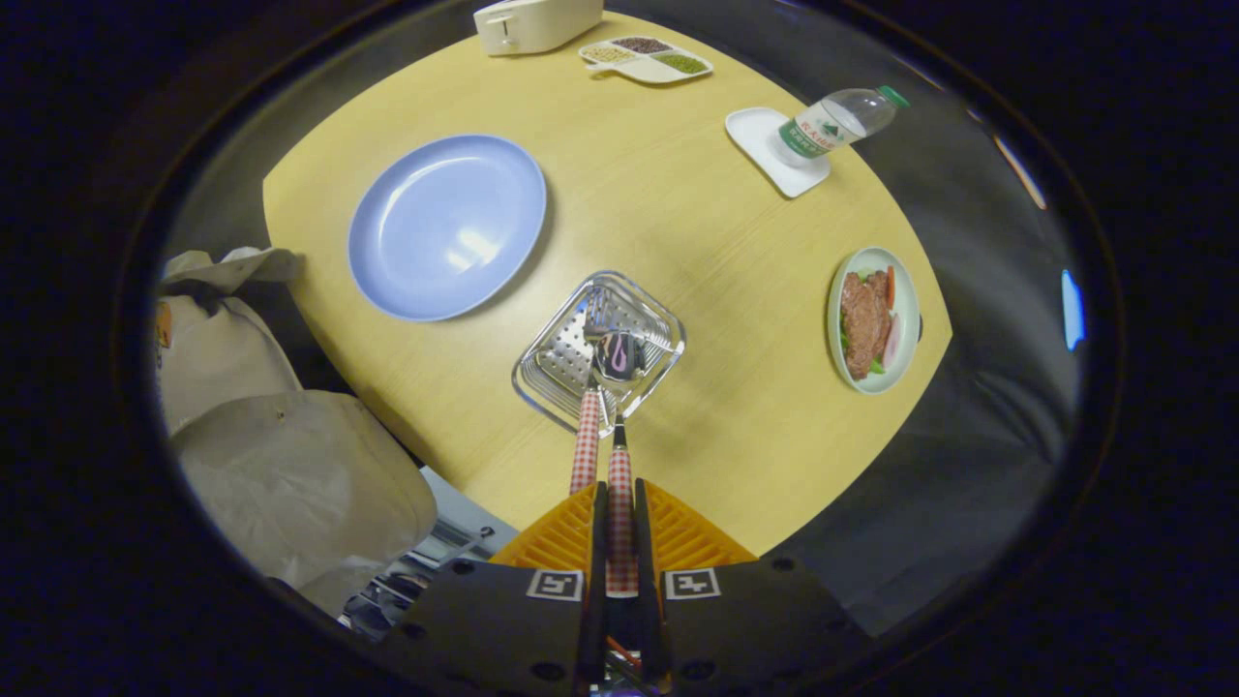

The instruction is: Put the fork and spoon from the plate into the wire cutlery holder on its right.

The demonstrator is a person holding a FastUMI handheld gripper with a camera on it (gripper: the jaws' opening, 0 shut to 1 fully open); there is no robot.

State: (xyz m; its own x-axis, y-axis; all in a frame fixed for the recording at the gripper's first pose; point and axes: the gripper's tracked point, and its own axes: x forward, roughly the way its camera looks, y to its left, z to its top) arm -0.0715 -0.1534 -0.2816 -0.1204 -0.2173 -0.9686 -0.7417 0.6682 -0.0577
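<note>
From up here I can't tell how deep the spoon bowl sits in the holder; its lower handle is buried between my fingers. The fork tines blur into the perforated metal. The toaster is cut off at the back. The bottle label is too small to read.

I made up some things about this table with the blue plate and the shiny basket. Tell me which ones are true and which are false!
1. The blue plate is empty. True.
2. The gripper is open. False: it is shut on a checked handle.
3. The water bottle lies on its side. False: it stands on a white tray.
4. A spoon bowl hangs over the wire cutlery holder. True.
</note>
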